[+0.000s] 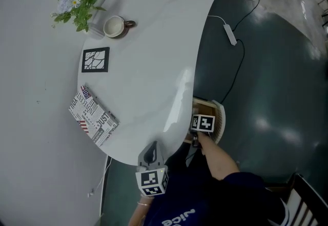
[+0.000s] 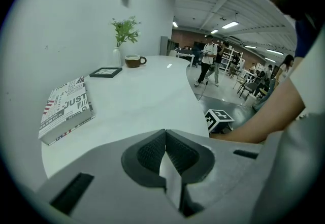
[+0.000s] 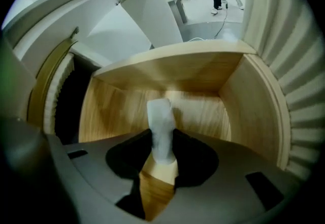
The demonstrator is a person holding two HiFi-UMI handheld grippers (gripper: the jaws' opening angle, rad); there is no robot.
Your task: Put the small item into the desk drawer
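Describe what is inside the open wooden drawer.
The drawer shows a bare wooden floor and walls. The right gripper holds a pale small item over it. The gripper's body covers the near floor, so that part cannot be checked.

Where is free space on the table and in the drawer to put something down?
The table is bare from the frame and book across to the edge away from the wall. Its wall side is crowded: plant, cup, frame, book. The drawer's visible floor is bare below the item held by the right gripper.
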